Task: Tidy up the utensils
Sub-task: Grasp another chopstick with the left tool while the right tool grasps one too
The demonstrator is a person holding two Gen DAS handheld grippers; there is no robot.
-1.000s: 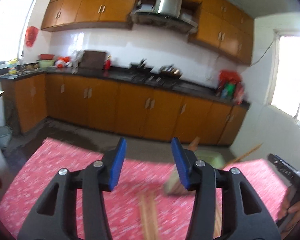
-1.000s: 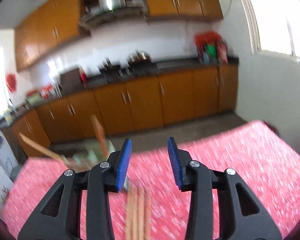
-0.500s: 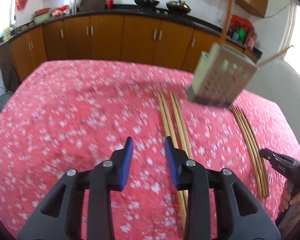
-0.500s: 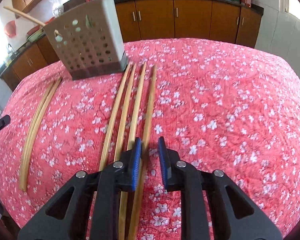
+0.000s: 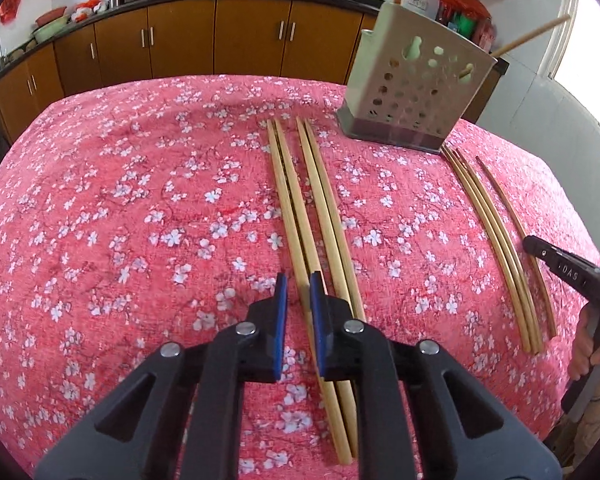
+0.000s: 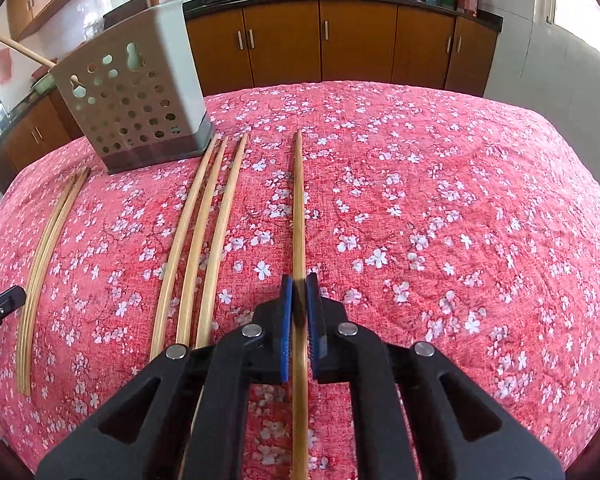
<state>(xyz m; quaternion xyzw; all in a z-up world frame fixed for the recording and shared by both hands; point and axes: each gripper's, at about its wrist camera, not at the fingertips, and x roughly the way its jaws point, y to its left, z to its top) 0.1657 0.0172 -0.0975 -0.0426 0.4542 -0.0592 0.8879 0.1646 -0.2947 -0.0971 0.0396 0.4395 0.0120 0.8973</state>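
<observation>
At left of the right wrist view, a perforated utensil holder (image 6: 140,100) stands on the floral tablecloth (image 6: 440,200). At centre, the right gripper (image 6: 299,280) clamps one chopstick (image 6: 298,200). The left gripper (image 5: 298,280), still closing, straddles another chopstick (image 5: 286,200); the lettering at right possibly reads "DAS".

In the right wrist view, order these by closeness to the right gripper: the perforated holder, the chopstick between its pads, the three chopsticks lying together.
1. Chopstick clamped in the right gripper.
2. Three chopsticks, just left.
3. Perforated holder, far left, at the table's back.
</observation>
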